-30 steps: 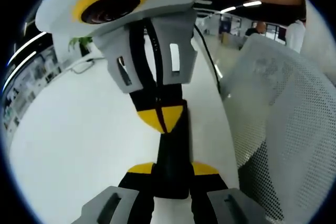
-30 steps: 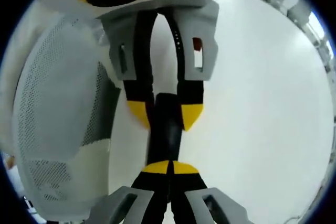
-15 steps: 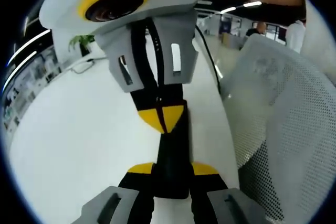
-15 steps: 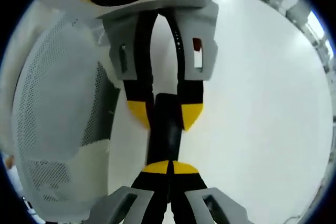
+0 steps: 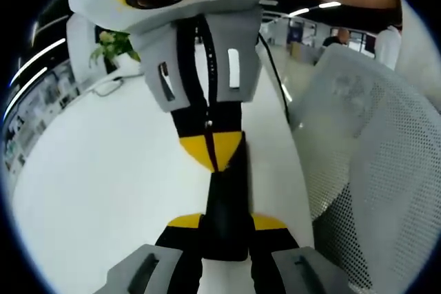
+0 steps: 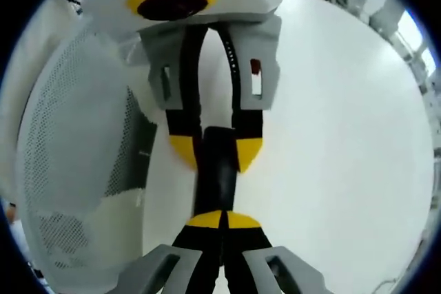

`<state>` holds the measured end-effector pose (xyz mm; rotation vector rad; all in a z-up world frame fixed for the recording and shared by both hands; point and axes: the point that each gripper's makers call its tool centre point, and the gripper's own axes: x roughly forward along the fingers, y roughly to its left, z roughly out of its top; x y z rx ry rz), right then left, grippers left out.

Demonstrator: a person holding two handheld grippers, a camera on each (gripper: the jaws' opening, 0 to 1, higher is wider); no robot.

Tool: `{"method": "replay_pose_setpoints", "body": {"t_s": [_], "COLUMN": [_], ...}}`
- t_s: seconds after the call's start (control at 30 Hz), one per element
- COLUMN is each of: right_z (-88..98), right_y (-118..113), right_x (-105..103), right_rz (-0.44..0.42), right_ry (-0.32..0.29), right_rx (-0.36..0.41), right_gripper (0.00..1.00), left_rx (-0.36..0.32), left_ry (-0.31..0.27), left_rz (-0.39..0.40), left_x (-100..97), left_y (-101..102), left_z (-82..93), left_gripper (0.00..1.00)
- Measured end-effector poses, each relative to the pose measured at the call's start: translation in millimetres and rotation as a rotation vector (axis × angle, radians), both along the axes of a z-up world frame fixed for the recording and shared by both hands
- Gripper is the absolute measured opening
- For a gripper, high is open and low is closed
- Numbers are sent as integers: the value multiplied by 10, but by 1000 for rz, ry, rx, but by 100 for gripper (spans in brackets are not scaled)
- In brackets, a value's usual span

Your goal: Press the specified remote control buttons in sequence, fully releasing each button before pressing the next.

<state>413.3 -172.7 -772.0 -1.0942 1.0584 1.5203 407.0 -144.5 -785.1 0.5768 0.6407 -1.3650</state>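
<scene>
Starting with the left gripper view, a slim black remote control (image 5: 227, 194) is seen clamped between the two yellow-tipped jaws of the left gripper (image 5: 226, 222), which are closed on its sides. The right gripper (image 5: 210, 151) is brought in from beyond the remote, its jaws pressed together into a single yellow point that is laid against the remote's far end. A white table (image 5: 103, 170) is spread under the remote, and a white mesh chair (image 5: 372, 156) is set beside it.

Turning to the right gripper view, the right gripper's closed tip (image 6: 222, 219) is shown touching the near end of the remote (image 6: 215, 184), while the left gripper (image 6: 216, 149) is seen across from it, its jaws held apart only by the remote gripped between them.

No buttons can be made out, so which one is addressed cannot be told. A press is judged to be under way; how many presses are done, and how many are left, cannot be read from these pictures.
</scene>
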Motion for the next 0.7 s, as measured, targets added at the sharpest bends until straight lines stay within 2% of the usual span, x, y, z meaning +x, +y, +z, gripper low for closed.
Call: {"method": "replay_pose_setpoints", "body": {"t_s": [0.33, 0.7], "right_z": [148, 185], "right_y": [16, -12], "right_x": [36, 13], "right_rz": [4, 7], "right_ry": [-29, -37], "right_rx": [13, 7], "right_gripper": [0, 0], "left_rx": [-2, 0], "left_ry": [1, 1], "left_rz": [7, 8], "left_x": [-9, -8], "left_y": [7, 5], "left_z": [-3, -1], "left_gripper": [24, 24]}}
